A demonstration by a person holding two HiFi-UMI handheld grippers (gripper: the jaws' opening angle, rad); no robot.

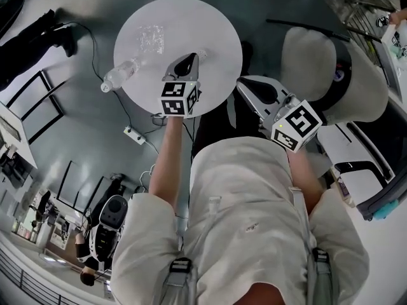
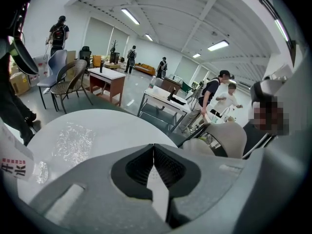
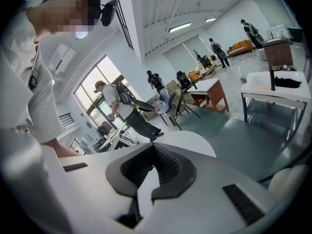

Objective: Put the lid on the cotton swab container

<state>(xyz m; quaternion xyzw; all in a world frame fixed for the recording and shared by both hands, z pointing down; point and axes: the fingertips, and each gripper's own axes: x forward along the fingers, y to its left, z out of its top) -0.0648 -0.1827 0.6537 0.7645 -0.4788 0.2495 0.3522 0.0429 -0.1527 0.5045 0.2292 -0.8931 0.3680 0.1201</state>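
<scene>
L gripper (image 1: 189, 61) over table (image 1: 216, 24), R gripper (image 1: 257, 91) off it, both jaws together, empty: spread 'em before reaching clear plastic piece (image 1: 151, 38).

One round table (image 1: 213, 21), one plastic bottle (image 1: 121, 74), one crinkled clear wrapper (image 1: 151, 38), one chair (image 1: 311, 62)

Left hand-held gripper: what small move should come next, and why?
Probably open the left hand-held gripper and ease it toward the clear crinkled plastic on the round table. Its jaws are together with nothing between them, above the table and short of that plastic.
</scene>
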